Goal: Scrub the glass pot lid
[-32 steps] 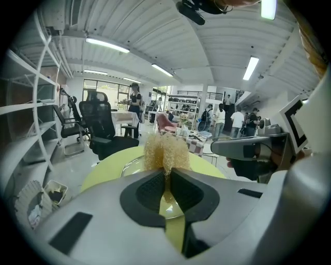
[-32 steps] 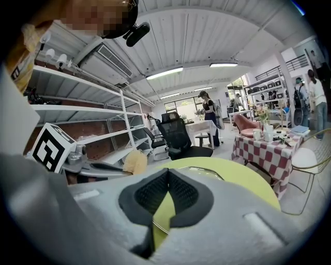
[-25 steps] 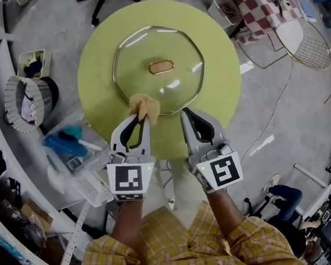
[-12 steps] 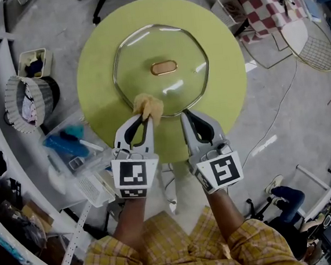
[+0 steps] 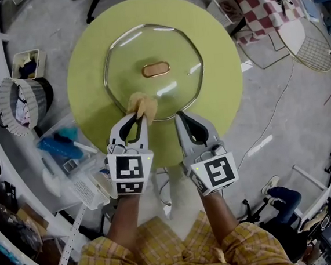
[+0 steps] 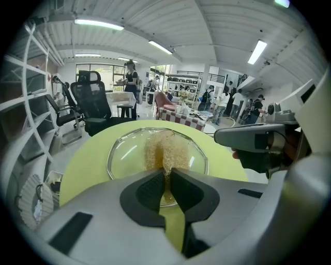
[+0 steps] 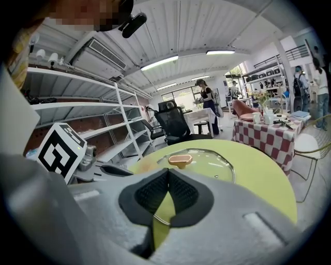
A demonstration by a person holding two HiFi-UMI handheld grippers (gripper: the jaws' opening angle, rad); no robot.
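The glass pot lid (image 5: 126,60) lies flat in the middle of the round green table (image 5: 222,88), with its tan handle (image 5: 155,70) on top. Our left gripper (image 5: 136,119) is clamped on a yellowish fibrous scrubber (image 5: 142,107), and the pad rests on the near part of the glass, just inside the metal rim. In the left gripper view the fibres stand up out of the pinch, so the hold seems firm.

Our right gripper (image 5: 180,117) has its jaws pressed together with nothing between them. It is just beside the near rim of the lid, and we cannot tell if it touches it.

We judge that the scrubbing is under way, with most of the glass not yet covered. To do this step well we should press the scrubber flat and work in small circles from the near edge toward the handle and around it. The lid may slide on the smooth table, so the right gripper could press on the rim to steady it, gently, because it is glass. We should also watch the grip – if the fibres slip out, the hard jaw tips will scrape the lid
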